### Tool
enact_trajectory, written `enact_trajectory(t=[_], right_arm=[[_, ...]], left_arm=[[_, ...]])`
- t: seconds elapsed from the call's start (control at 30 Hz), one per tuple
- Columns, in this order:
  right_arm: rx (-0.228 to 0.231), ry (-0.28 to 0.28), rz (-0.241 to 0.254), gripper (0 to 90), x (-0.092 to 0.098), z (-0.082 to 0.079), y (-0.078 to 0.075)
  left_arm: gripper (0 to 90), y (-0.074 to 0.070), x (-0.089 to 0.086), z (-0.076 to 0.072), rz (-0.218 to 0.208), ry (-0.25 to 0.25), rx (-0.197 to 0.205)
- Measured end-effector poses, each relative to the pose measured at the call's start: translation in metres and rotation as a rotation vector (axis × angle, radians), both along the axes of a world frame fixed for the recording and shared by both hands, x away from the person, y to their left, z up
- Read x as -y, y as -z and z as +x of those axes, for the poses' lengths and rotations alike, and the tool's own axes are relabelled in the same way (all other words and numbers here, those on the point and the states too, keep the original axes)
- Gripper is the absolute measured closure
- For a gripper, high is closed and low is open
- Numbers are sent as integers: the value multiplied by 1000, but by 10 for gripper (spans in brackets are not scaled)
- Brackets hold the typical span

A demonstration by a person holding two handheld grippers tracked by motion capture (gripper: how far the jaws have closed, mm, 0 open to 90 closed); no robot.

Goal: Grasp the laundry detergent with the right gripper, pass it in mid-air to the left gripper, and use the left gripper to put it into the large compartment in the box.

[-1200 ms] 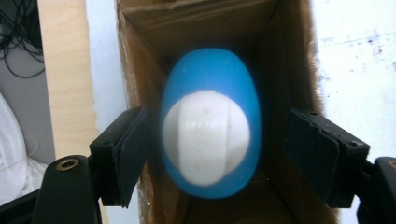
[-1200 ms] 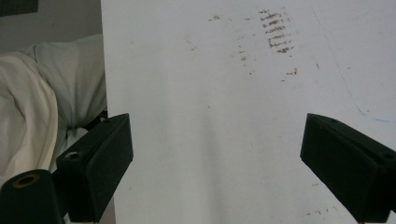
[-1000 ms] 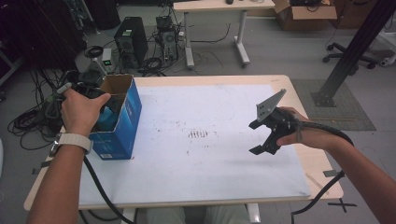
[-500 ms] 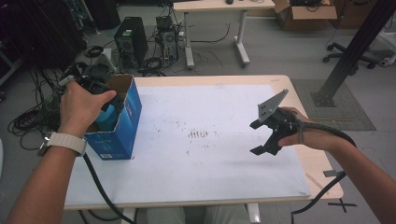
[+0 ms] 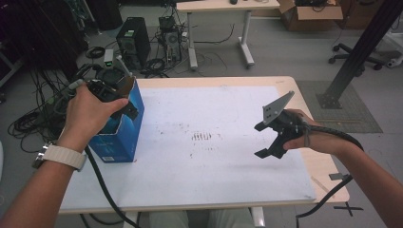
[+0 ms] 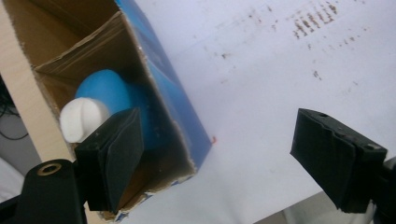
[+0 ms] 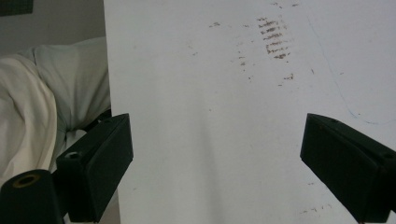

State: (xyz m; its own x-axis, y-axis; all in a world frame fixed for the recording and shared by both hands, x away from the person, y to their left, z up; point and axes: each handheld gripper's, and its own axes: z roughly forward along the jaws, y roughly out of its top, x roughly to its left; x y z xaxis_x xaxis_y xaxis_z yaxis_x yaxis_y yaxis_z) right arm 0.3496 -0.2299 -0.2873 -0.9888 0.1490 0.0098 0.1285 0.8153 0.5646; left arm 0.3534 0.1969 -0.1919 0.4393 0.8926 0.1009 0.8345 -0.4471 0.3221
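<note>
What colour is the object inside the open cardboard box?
Blue with a white cap, seen best in the left gripper view, inside the box.

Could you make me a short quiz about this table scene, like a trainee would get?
1. True or false: the right gripper is holding something.
2. What stands at the table's left edge? A) a blue box B) a red mug C) a plate
3. What lies inside the blue box?

Key
1. False: it is open above the white mat.
2. A.
3. A blue object with a white cap, seen past the open left gripper.
</note>
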Motion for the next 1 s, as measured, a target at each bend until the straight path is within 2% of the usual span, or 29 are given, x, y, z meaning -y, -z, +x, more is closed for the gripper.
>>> enact_trajectory(t=[0.33,0.83,1.0], right_arm=[[5,1,2,94,0,-1,-1],[5,8,-1,94,0,-2,-3],[3,12,-4,94,0,-3,-3]], left_arm=[[42,-4,16,-12,-5,52,-2],[44,-10,37,-23,-18,145,-25],[43,-12,46,-27,-34,199,-32]])
